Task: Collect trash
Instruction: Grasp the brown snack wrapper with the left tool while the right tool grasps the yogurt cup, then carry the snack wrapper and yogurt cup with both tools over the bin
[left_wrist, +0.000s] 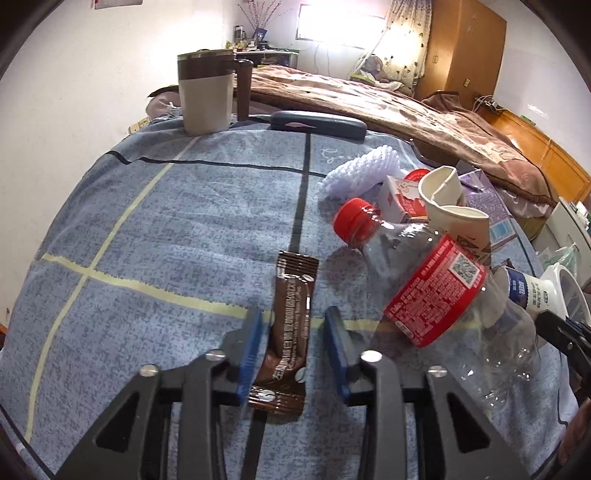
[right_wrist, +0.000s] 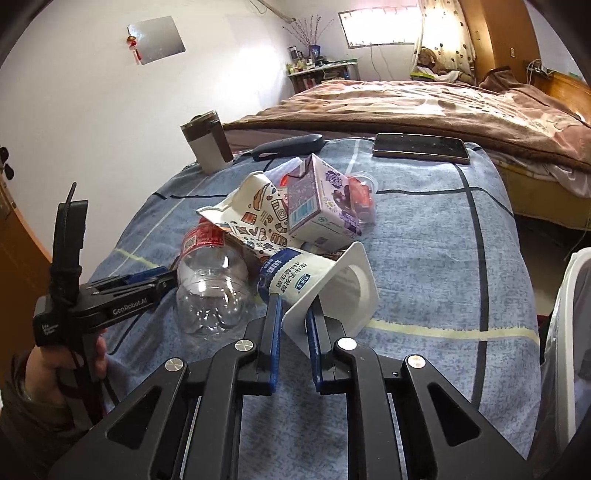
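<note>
Both grippers are already engaging the litter on the blue checked cloth (left_wrist: 147, 221). Left gripper (left_wrist: 293, 325) is straddling the brown coffee sachet (left_wrist: 291, 325), which is lying flat and lengthwise between its blue pads; one pad seems to be touching the sachet's edge while the other is showing a sliver of cloth beside it, so whether it is truly pinching I cannot tell; right gripper (right_wrist: 293, 314) is clamping the square rim of the white yogurt cup (right_wrist: 325, 284), its jaws nearly pressed together with only the thin plastic between them.

To do this pickup well, the left hand is likely needing to settle its grip on the sachet before lifting, since a flat packet can slide out of a loose hold; the right hand is probably best lifting straight away from the pile, because the cup is lying on its side against the clear bottle (right_wrist: 210, 280) with the red label and beside the crumpled paper cup (right_wrist: 255, 218), and dragging could be tumbling those; the purple carton (right_wrist: 319, 199) is leaning just behind and could topple too.

As for containers: the yogurt cup is looking empty, as far as its open mouth shows; the bottle is looking empty and capped in red; a white bin edge (right_wrist: 569, 314) is showing at the right, its contents hidden; the lidded mug (left_wrist: 207, 92) at the far end is standing upright and closed.
</note>
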